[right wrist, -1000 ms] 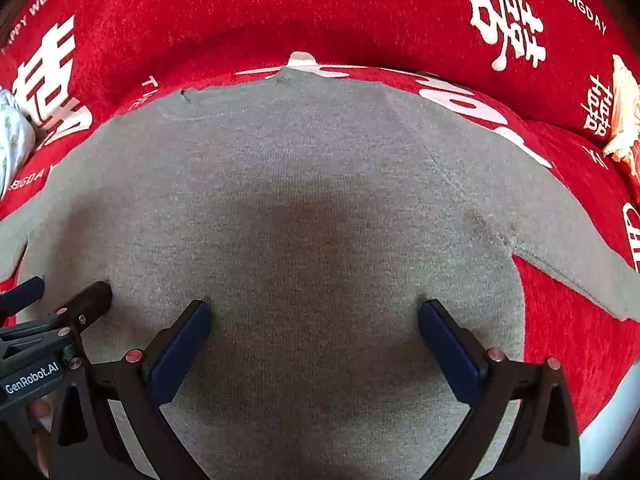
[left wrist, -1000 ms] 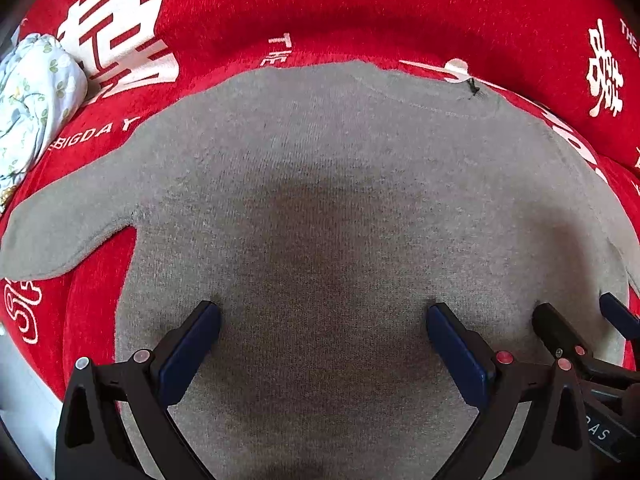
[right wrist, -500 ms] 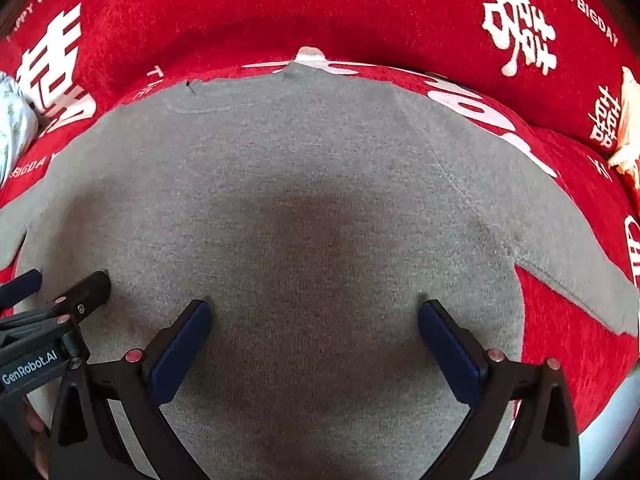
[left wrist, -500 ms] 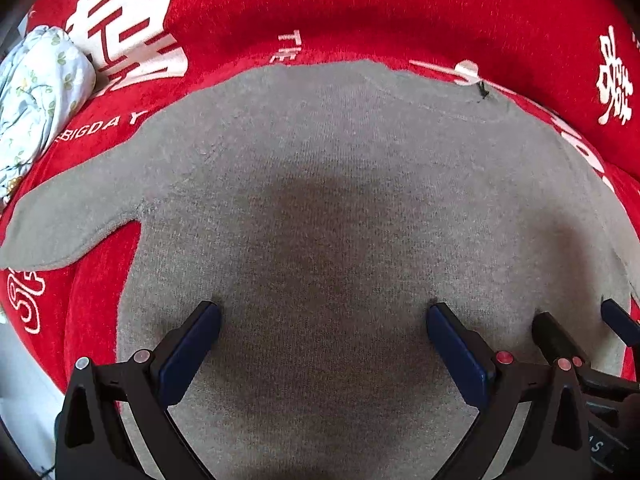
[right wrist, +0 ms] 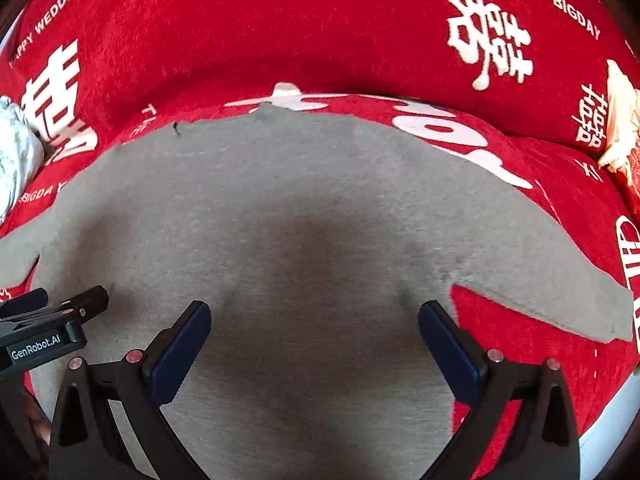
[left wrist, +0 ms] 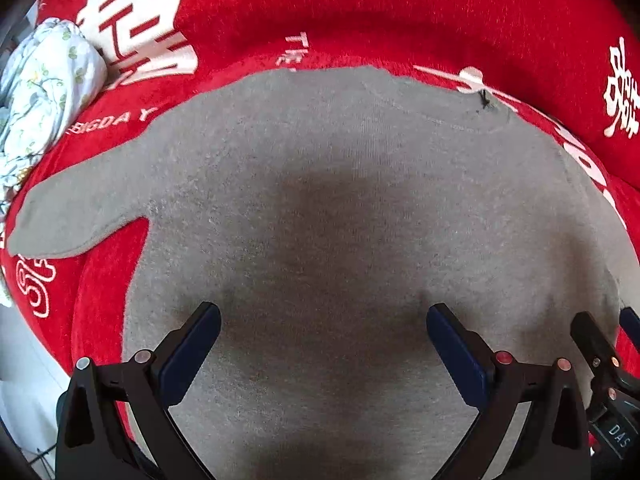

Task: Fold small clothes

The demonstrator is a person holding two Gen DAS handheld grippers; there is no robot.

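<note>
The grey sweater (left wrist: 340, 208) lies flat, collar away, hem under the left gripper (left wrist: 323, 344) and right gripper (right wrist: 314, 340), both wide open, holding nothing.

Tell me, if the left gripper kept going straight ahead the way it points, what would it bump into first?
Probably the grey sweater lying flat just ahead of the open left gripper; beyond it rises the red cushion. Depth is hard to judge.

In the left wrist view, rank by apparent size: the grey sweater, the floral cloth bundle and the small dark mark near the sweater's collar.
1. Grey sweater, fills most of the frame.
2. Floral cloth bundle, at the left edge; it is farther away and cropped, so its true size is unsure.
3. Dark mark, a tiny speck.
</note>
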